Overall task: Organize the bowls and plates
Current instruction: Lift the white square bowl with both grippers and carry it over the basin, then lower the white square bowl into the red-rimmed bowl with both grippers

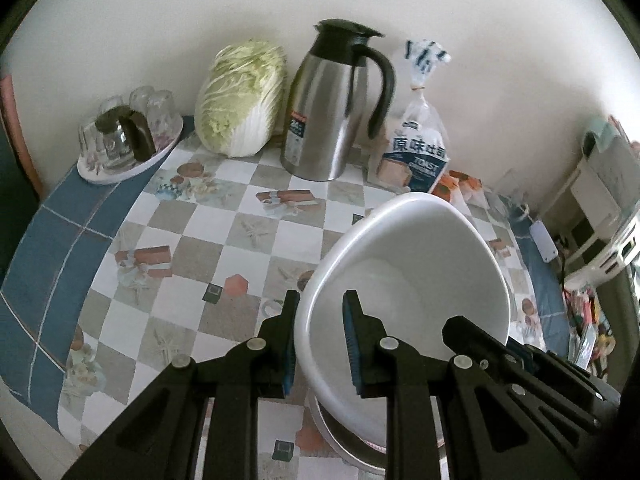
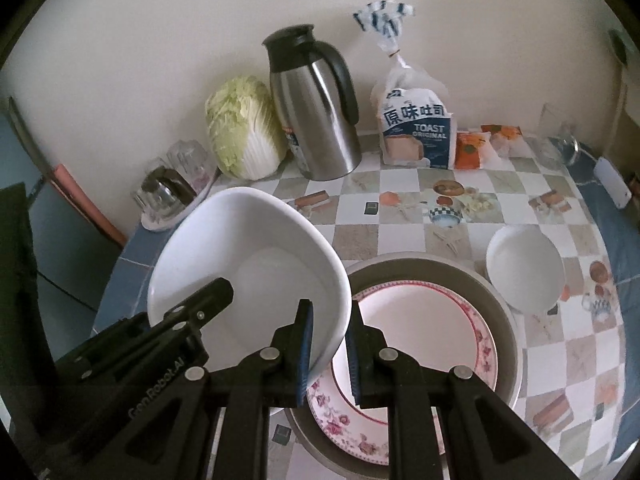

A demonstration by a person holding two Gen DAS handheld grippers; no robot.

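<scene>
From the left wrist, the left gripper (image 1: 322, 340) clamps the near-left rim of a large white bowl (image 1: 420, 264), lifted and tilted above the checked table (image 1: 224, 240); the right gripper (image 1: 500, 344) reaches in beside it.

From the right wrist, the right gripper (image 2: 330, 346) pinches the same bowl's (image 2: 248, 264) right rim. Below it a floral plate (image 2: 420, 344) lies in a grey pan (image 2: 500, 304), with 1 small white bowl (image 2: 524, 268) just beside.
</scene>
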